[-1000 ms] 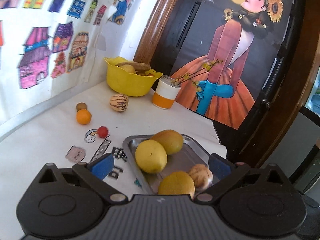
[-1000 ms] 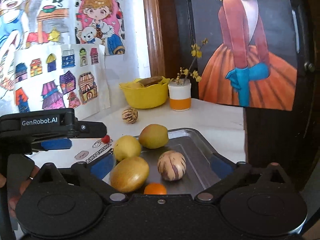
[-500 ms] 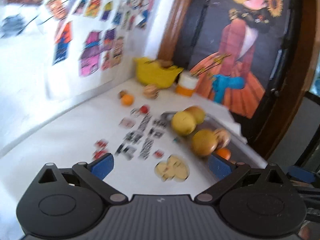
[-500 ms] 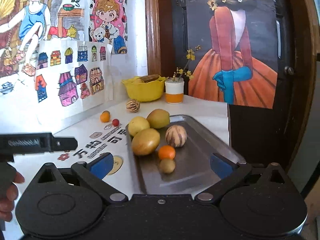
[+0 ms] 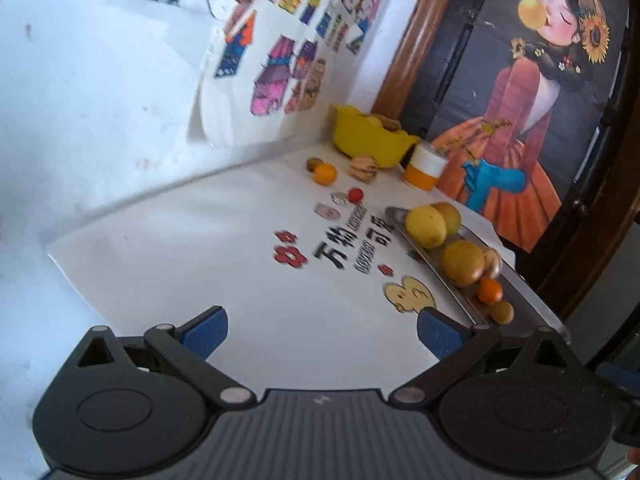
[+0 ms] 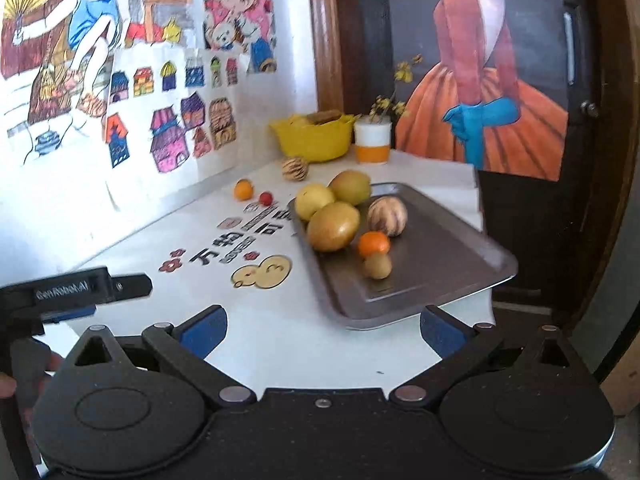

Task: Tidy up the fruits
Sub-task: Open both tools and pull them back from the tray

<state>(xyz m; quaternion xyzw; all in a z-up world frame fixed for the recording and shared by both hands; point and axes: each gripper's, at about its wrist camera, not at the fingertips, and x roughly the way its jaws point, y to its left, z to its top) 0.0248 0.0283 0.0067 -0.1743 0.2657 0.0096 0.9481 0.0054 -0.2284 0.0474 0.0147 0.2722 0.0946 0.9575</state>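
While both your left gripper (image 5: 320, 330) and right gripper (image 6: 322, 330) hung wide-jawed and empty, four fruits lay loose by the yellow bowl (image 6: 314, 138); you needed the striped one (image 6: 295, 168) squarely between pads, tray (image 6: 440, 264) nearby.

Matt metal tray (image 6: 440, 256), wooden frame (image 6: 326, 32)

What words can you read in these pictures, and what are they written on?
"GenRobot.AI": on the black body of the left tool, blurred but legible.
"万物" and "可": big black characters printed on the white table cover; the character after "可" is partly hidden.
Small slanted print beside those characters: too blurred to read.
Wall drawings: no readable words.
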